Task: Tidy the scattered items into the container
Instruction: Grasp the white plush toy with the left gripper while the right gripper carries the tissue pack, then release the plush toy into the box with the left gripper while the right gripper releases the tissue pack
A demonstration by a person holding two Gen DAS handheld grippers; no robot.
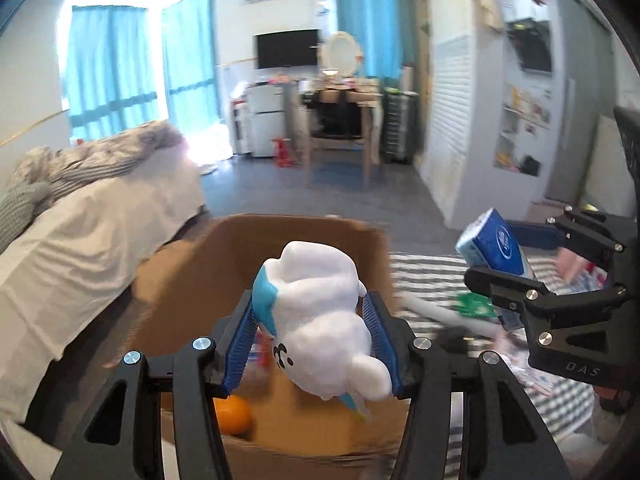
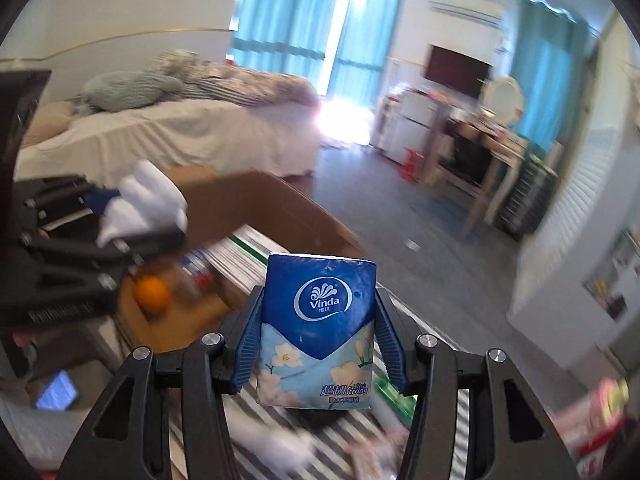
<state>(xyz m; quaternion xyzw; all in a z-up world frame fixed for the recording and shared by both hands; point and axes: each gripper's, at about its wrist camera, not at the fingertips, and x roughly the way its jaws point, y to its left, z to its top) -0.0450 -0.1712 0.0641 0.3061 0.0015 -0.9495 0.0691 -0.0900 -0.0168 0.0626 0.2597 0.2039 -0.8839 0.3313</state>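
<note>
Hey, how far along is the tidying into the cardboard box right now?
Done: an orange already lies in the cardboard box. In hand: the left gripper holds a white toy over it; the right gripper holds a tissue pack. Left: blurred items on the striped rug.

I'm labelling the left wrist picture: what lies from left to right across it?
Bed → cardboard box → white toy in the left gripper → tissue pack in the right gripper.

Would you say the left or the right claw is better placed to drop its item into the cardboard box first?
Left, probably. The left claw holds the white plush toy directly over the open cardboard box, whereas the right claw holds its tissue pack beside the box, above the striped cloth.
</note>
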